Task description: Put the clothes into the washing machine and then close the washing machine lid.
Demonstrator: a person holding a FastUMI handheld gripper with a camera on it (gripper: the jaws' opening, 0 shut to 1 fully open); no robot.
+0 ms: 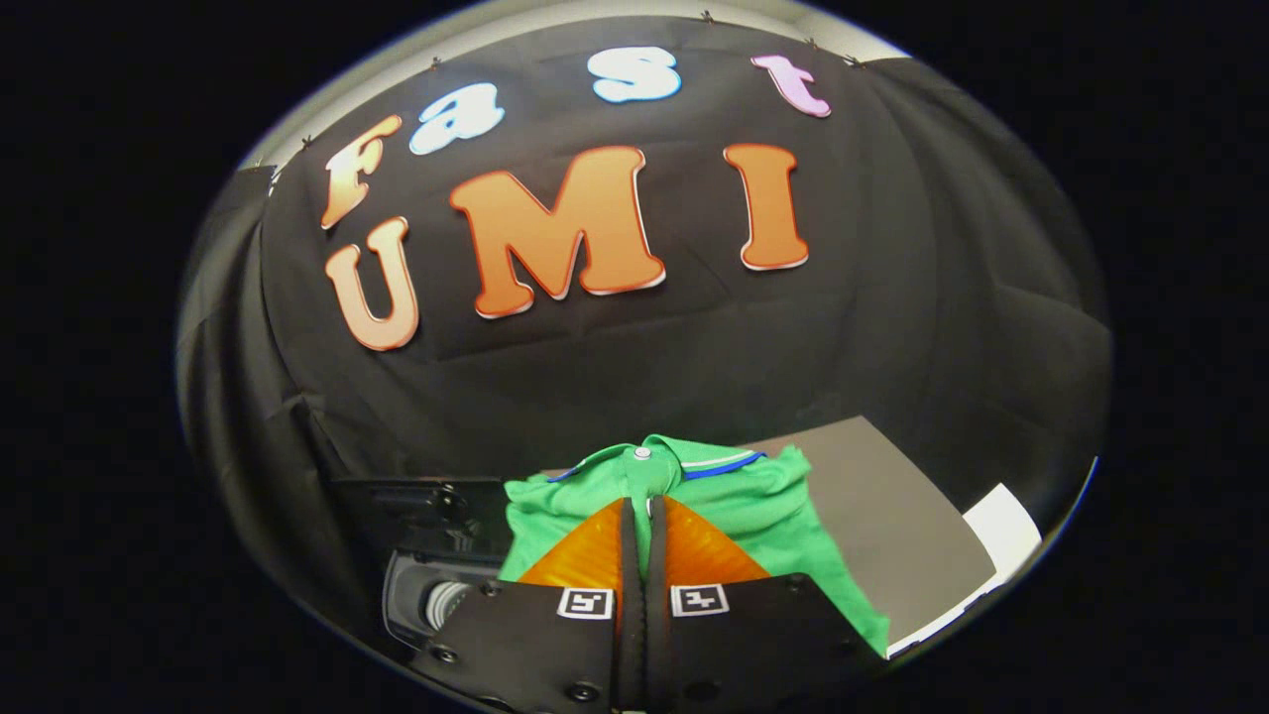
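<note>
Aloft, gripper [642, 508] pinching green shirt [739, 496]

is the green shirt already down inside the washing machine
No, the green shirt hangs pinched between the closed fingers of the gripper, above and beside the washing machine opening.
</note>
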